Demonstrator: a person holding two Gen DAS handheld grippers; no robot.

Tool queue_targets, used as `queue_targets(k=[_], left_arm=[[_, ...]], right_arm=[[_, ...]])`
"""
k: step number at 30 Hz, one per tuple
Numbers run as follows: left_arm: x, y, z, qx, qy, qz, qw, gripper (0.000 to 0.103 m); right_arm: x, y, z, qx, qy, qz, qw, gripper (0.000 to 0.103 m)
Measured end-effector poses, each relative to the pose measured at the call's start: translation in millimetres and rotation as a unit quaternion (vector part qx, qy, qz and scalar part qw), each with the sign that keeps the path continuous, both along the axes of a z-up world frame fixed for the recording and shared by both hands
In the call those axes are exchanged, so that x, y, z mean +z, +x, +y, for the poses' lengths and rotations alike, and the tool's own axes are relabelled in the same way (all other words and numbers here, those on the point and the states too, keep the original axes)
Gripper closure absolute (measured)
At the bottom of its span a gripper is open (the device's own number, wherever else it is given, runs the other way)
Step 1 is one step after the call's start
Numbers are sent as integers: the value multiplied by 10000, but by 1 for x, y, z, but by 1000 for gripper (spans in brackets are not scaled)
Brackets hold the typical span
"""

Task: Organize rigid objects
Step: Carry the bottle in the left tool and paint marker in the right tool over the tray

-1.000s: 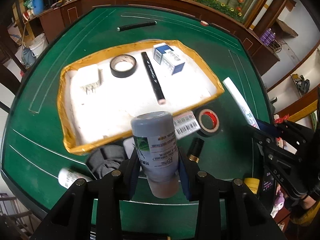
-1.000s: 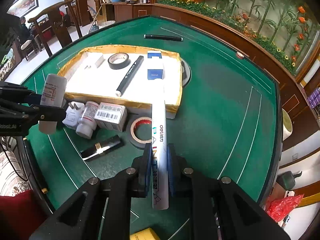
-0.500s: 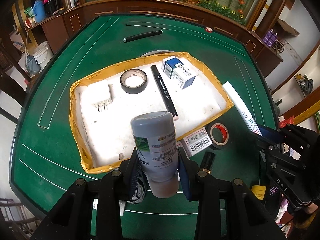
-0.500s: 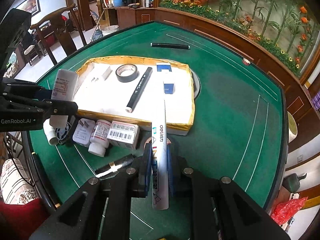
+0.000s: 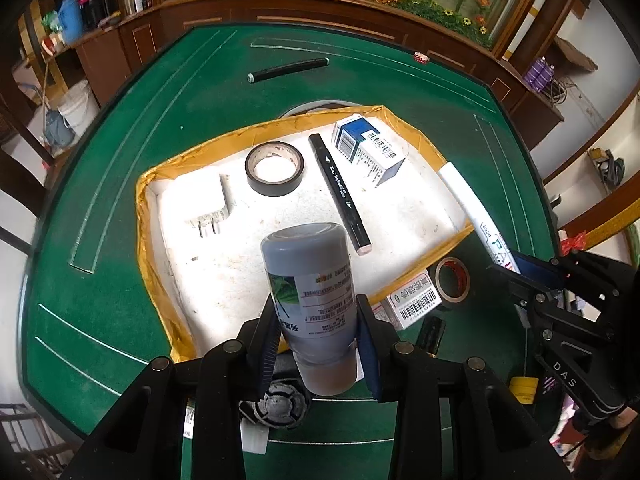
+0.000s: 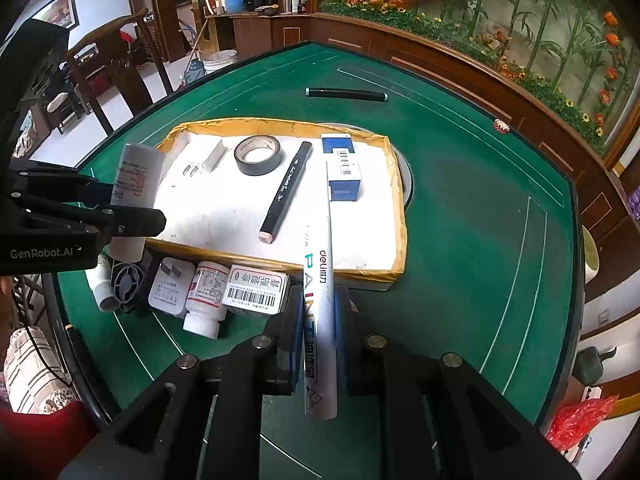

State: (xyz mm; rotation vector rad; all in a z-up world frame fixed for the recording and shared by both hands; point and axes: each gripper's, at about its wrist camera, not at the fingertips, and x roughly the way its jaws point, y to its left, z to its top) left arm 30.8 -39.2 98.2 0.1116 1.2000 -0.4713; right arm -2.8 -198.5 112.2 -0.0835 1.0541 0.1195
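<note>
My left gripper (image 5: 318, 320) is shut on a white bottle with a printed label (image 5: 310, 280) and holds it above the near edge of the yellow-rimmed white tray (image 5: 168, 176). The bottle also shows in the right wrist view (image 6: 136, 184). My right gripper (image 6: 318, 312) is shut on a white paint marker (image 6: 320, 300), whose tip reaches over the tray's near right rim (image 6: 400, 208). In the tray lie a white plug (image 5: 208, 204), a black tape roll (image 5: 274, 168), a black marker (image 5: 340, 192) and a blue-white box (image 5: 368, 148).
On the green table (image 6: 480, 200) before the tray lie a small fan (image 6: 126, 284), a white adapter (image 6: 170, 286), a white pill bottle (image 6: 206, 300), a barcoded box (image 6: 254, 290) and a red tape roll (image 5: 452, 280). A black pen (image 6: 346, 94) lies beyond the tray.
Both grippers have moved forward toward the tray with their loads. The bottle now hangs over the tray's near edge and the marker tip reaches over its near right rim.
</note>
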Motion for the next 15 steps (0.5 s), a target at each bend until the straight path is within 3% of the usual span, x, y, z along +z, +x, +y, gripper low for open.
queue_targets(k=[4, 15], left_arm=[[-10, 19, 11, 139, -163, 276, 9994, 66], [-36, 63, 41, 500, -495, 824, 9941, 66]], right_arm=[[-2, 15, -5, -118, 448, 170, 9988, 89], [-25, 65, 1, -320, 895, 663, 9933, 89]])
